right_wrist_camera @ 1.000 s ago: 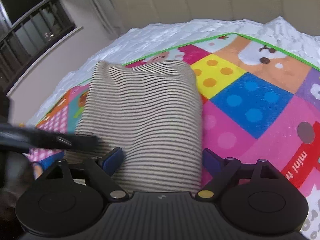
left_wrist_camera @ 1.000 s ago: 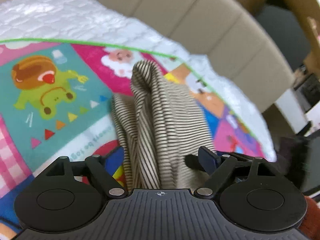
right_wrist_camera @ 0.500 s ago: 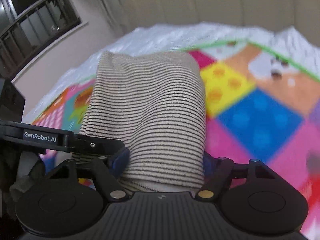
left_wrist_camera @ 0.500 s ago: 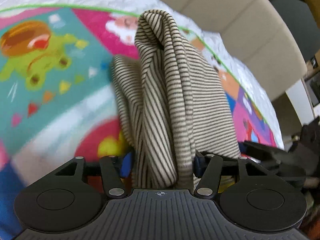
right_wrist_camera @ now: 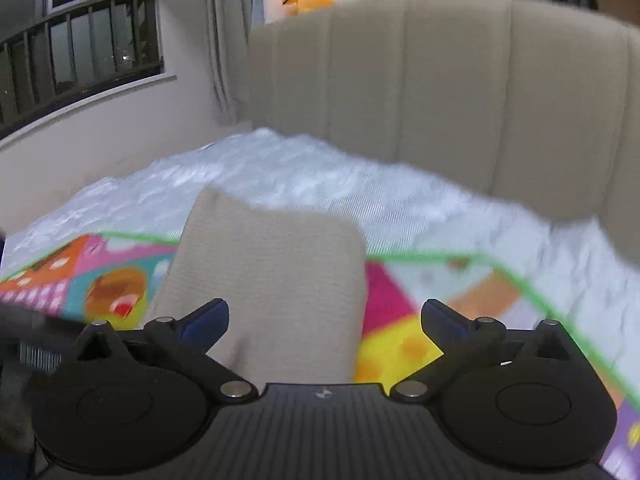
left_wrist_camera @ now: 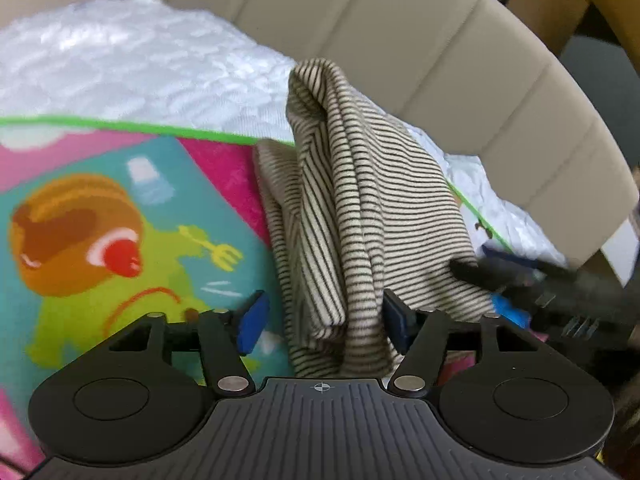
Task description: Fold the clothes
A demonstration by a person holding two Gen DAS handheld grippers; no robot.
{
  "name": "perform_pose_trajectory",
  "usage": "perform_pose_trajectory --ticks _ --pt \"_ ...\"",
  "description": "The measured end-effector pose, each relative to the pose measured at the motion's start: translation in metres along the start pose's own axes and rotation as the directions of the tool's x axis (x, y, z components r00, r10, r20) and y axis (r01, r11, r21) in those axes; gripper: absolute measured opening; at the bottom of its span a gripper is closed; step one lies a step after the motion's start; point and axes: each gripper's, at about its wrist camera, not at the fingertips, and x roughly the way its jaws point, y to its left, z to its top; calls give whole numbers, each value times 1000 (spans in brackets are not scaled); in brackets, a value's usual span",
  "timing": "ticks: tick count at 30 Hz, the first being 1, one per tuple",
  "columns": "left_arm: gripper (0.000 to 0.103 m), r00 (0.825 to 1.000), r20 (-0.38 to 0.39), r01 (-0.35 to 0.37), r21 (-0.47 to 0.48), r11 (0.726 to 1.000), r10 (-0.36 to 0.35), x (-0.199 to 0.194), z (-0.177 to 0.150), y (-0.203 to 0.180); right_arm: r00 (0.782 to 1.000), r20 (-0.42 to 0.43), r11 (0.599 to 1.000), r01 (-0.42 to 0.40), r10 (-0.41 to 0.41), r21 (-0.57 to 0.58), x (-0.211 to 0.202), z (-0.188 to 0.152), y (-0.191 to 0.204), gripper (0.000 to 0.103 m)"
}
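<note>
Near the far edge of the colourful mat (left_wrist_camera: 100,208), by its green border, the striped cloth (left_wrist_camera: 360,216) stands in a tall bunched fold, beige with thin dark lines. The left gripper (left_wrist_camera: 322,320) has its fingers spread around the cloth's lower end. The right gripper (right_wrist_camera: 324,320) is spread wide too; the cloth there looks blurred.
</note>
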Motion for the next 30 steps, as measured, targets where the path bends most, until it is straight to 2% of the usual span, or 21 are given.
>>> perform_pose_trajectory --ticks 1,2,3,4,5,6,11,13,14,15,17,20,23,24,26,30 --pt "70 1000 -2 4 -3 1000 -4 2 0 0 1000 8 1000 20 -20 -22 4 11 2 102" --pt "71 1000 -8 12 -18 1000 -12 5 1 4 999 16 998 41 -40 -43 7 21 4 97" --pt "72 1000 -10 21 -31 999 -22 8 1 7 998 14 996 57 -56 -68 14 29 8 81" --pt "72 1000 -11 27 -33 999 -27 7 0 9 998 -14 993 62 -64 -100 27 32 17 72" --pt "72 999 -11 31 -33 999 -32 6 0 10 997 -41 989 67 -73 -132 40 34 25 60" --pt "72 999 -12 36 -33 999 -36 5 -1 12 994 -67 984 71 -83 -164 53 36 34 54" --pt "71 998 -10 65 -61 996 -65 0 -3 22 974 -187 950 69 -131 -305 112 49 73 50" --pt "70 997 -8 78 -82 994 -79 -1 -4 26 981 -177 974 38 -79 -225 98 55 60 50" --pt "70 996 -8 84 -86 993 -85 -2 -5 27 986 -159 987 29 -55 -157 86 52 48 56" --pt "70 996 -9 84 -84 993 -85 -1 -5 27 990 -139 996 19 -31 -88 74 50 35 71" --pt "70 997 -10 80 -75 994 -81 -1 -6 26 995 -101 999 -3 8 44 50 43 11 86" --pt "70 997 -11 78 -74 994 -79 0 -5 26 995 -99 985 -9 26 174 18 5 -16 86" --pt "70 997 -12 80 -83 993 -82 1 -5 27 987 -160 989 33 -10 142 8 -36 -18 87" --pt "71 997 -13 81 -84 993 -82 1 -5 27 986 -168 990 44 -22 134 8 -42 -18 92" --pt "72 997 -16 75 -72 995 -76 2 -5 25 985 -166 990 70 -49 122 12 -42 -16 98" --pt "72 998 -14 67 -65 996 -68 1 -5 22 987 -142 997 79 -76 14 18 -24 2 99"
